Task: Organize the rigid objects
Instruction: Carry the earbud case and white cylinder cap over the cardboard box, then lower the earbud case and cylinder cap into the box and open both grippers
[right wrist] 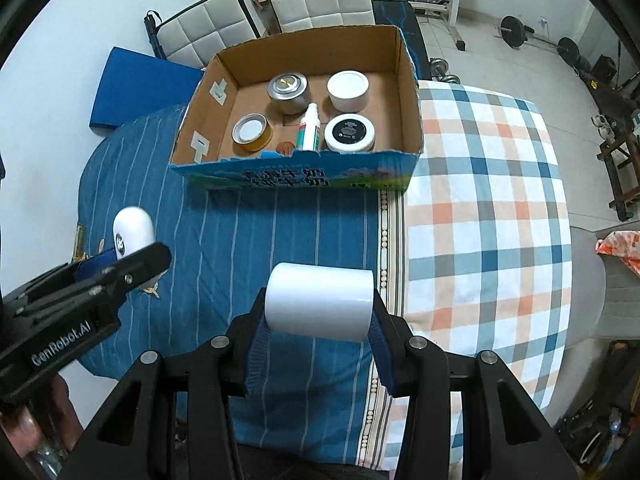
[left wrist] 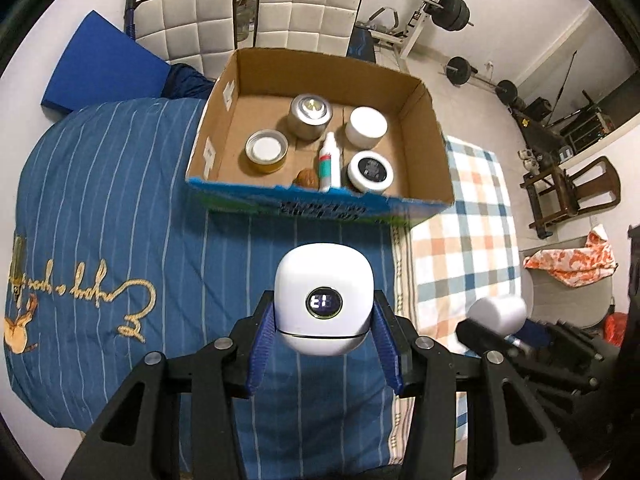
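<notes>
My left gripper [left wrist: 324, 320] is shut on a white rounded device with a small round display [left wrist: 325, 298], held above the blue striped bedding. It also shows in the right wrist view [right wrist: 132, 232]. My right gripper [right wrist: 318, 308] is shut on a white cylinder [right wrist: 320, 304] lying sideways between the pads; the cylinder also shows in the left wrist view [left wrist: 498, 312]. Ahead stands an open cardboard box [left wrist: 428, 148] [right wrist: 408, 92] holding a metal tin [left wrist: 310, 114], a white jar [left wrist: 366, 126], a black-lidded jar [left wrist: 370, 170], an amber jar [left wrist: 266, 150], a small white bottle [left wrist: 330, 162] and a walnut [left wrist: 307, 179].
The box sits on a bed with blue striped bedding [left wrist: 120, 208] and a checked sheet [right wrist: 480, 200] to the right. White padded chairs [left wrist: 308, 12] and a blue pad [left wrist: 104, 68] stand behind. Gym weights [left wrist: 456, 12] and a wooden chair [left wrist: 568, 192] are at the right.
</notes>
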The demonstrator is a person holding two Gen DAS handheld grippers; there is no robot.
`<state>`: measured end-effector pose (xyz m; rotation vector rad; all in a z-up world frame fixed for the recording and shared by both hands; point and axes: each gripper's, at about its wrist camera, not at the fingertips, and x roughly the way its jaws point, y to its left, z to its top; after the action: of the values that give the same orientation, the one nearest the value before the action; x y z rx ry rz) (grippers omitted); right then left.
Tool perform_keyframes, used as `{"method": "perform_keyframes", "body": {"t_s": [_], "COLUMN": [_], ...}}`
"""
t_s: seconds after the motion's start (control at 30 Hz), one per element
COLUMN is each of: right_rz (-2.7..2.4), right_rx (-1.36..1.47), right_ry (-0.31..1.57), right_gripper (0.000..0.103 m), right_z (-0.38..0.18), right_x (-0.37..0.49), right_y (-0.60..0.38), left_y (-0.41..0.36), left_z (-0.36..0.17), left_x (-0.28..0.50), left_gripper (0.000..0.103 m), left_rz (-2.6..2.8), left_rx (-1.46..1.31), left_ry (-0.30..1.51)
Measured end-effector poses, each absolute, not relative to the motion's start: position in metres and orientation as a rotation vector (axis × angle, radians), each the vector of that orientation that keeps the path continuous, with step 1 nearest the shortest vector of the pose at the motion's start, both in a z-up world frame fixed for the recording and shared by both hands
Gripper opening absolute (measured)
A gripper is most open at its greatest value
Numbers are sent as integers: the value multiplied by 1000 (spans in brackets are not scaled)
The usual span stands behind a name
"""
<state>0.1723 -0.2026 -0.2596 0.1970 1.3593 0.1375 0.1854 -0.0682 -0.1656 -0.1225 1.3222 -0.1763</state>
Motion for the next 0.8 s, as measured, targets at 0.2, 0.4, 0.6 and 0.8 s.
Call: {"method": "perform_keyframes", "body": {"t_s": [0.2,0.4,0.6,0.8], "right_rz": [160,130,67,37], "right_rx": [224,217,245,275], "right_ry": [1330,1302,1335,1373], "right_gripper": [47,47,47,47], "right_z": [-254,-254,-288,-331], "right_x": [214,280,360,430], "right_y": [-208,-215,-226,-224], "left_y": [-66,-61,-47,-33], "left_z": [-157,-173,-218,-264], "left_x": [236,312,382,442], "left_gripper": [43,43,43,43], "left_rz": [-183,-167,-126,-91], "left_rx": [-110,-81,-64,-90], "left_ry": [1299,1310,1380,1466]}}
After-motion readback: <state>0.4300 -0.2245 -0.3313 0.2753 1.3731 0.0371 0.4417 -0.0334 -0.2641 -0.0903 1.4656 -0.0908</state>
